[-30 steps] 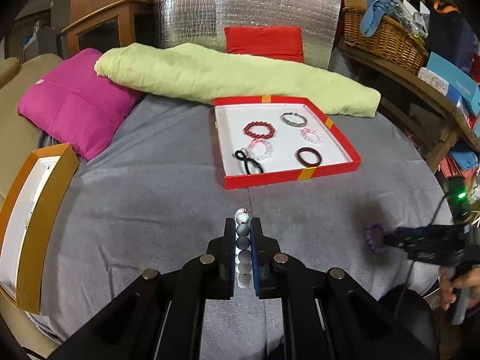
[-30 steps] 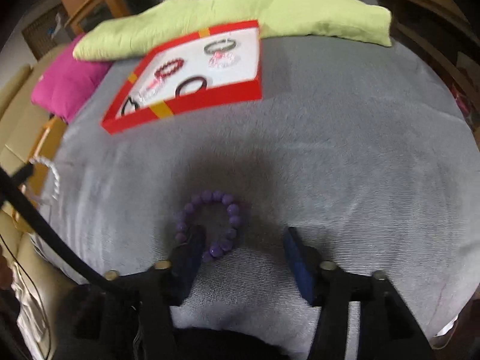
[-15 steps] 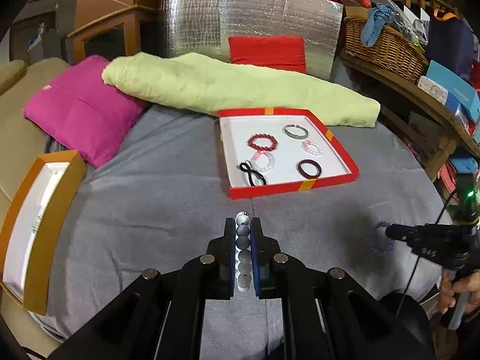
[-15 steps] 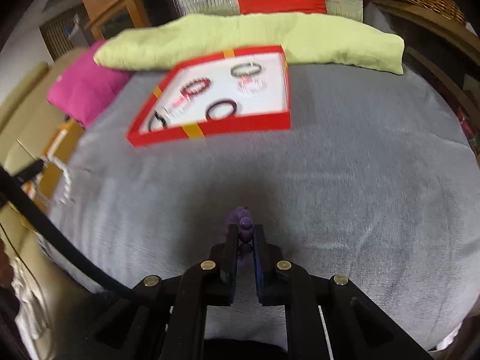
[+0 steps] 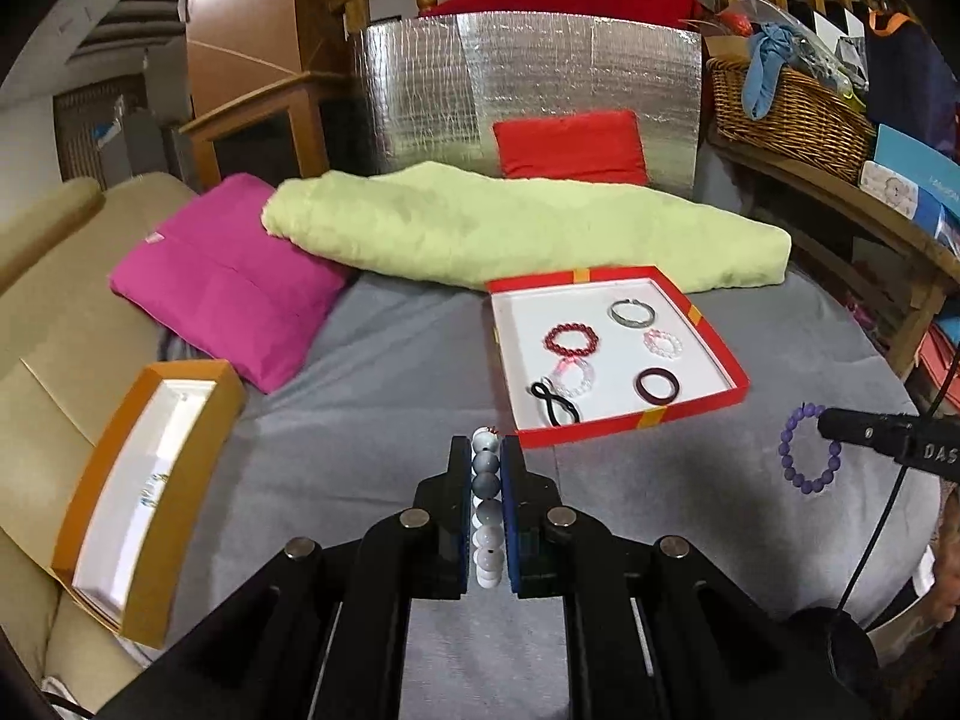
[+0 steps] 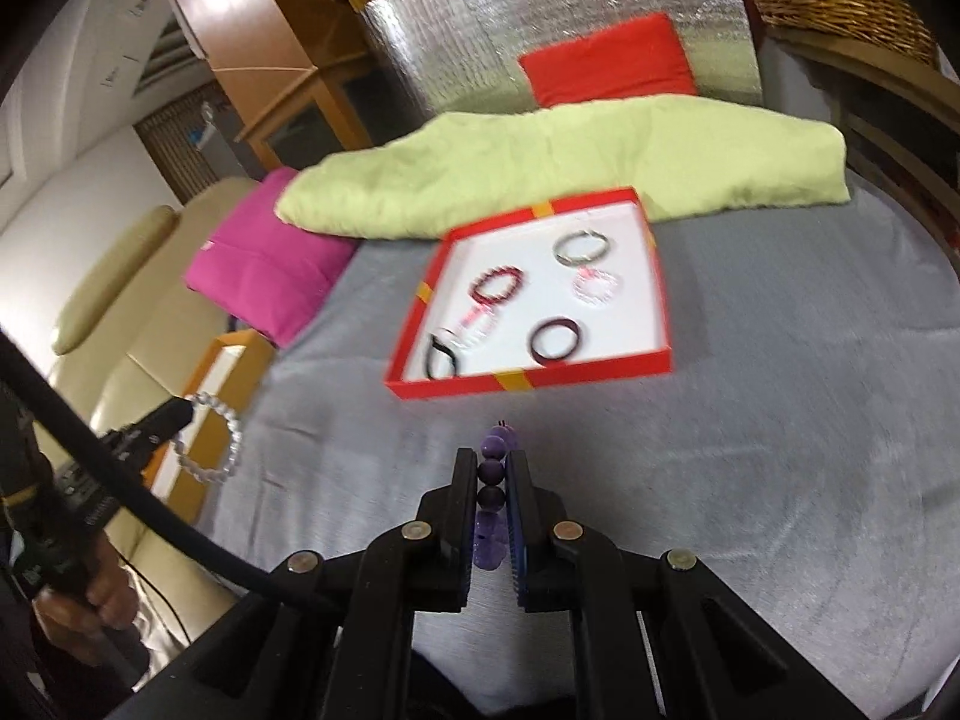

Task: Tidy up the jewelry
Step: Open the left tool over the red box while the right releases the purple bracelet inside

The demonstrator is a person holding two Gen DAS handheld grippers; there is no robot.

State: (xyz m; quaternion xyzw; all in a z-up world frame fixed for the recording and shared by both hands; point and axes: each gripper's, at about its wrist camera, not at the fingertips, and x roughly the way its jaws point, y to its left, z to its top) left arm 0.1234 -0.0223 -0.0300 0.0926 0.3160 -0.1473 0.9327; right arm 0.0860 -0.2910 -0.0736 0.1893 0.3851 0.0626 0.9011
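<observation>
Purple bracelet (image 6: 493, 501) now lifted off grey cloth (image 6: 750, 450), right hand-held gripper (image 6: 493, 468) clenched on it, left hand-held gripper (image 5: 486, 468) clamping white bracelet (image 5: 486, 504)

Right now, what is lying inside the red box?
Six pieces lie in the red box: red beaded bracelet, silver bangle, two clear beaded bracelets, dark ring, black band. Nothing looks covered.

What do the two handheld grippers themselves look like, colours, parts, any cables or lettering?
Both are black. The left gripper and right gripper each have angular linkage arms joined by round silver pivot pins, and flat fingers lined with blue pads. Seen side-on from the left camera, the right gripper carries white lettering starting "DAS" and a thin black cable. A thick black cable crosses the right camera's view.
</observation>
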